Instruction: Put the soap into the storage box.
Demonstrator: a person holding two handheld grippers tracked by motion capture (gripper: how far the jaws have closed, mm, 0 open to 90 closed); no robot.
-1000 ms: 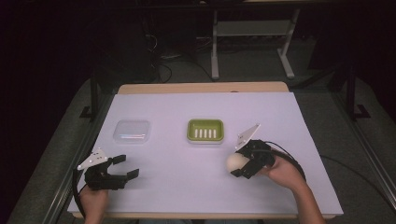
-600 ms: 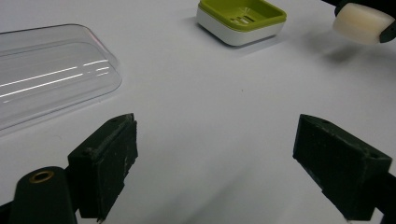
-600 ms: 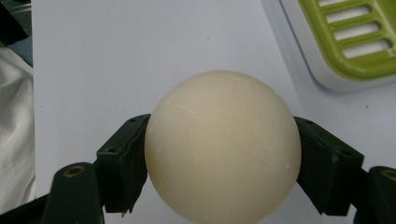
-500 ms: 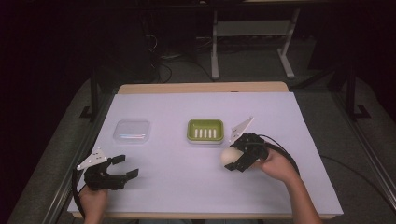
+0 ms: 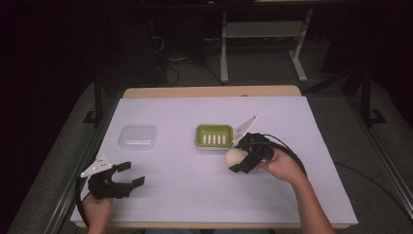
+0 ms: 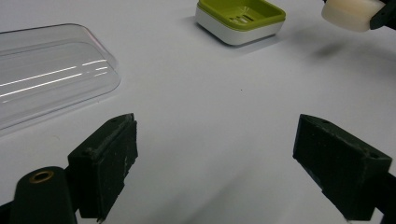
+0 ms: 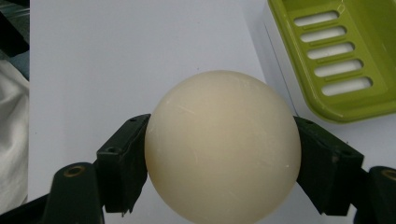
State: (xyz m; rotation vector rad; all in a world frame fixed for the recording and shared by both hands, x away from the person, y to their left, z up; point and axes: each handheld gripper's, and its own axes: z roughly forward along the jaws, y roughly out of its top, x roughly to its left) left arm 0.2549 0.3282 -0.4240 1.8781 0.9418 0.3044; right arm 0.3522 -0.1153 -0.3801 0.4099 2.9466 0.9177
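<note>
A round cream soap bar [image 5: 235, 156] [image 7: 223, 144] [image 6: 351, 14] is held just above the white table, with my right gripper [image 5: 238, 160] [image 7: 223, 154] shut on it. It hangs just in front of the right end of a green slotted soap dish [image 5: 214, 137] [image 7: 341, 56] [image 6: 239, 19] with a white base. My left gripper [image 5: 130, 175] [image 6: 229, 161] stands open and empty near the front left of the table. A clear plastic lid [image 5: 138, 137] [image 6: 44, 70] lies flat beyond it, to the left of the dish.
The white table cover [image 5: 292, 195] is bare around both hands. A black cable [image 5: 294, 156] loops behind the right hand. Beyond the table's far edge stand a dark floor and a metal stand [image 5: 263, 34].
My right gripper has carried the soap bar to the left and slightly away from the person, closer to the green dish. The left gripper has stayed put.
</note>
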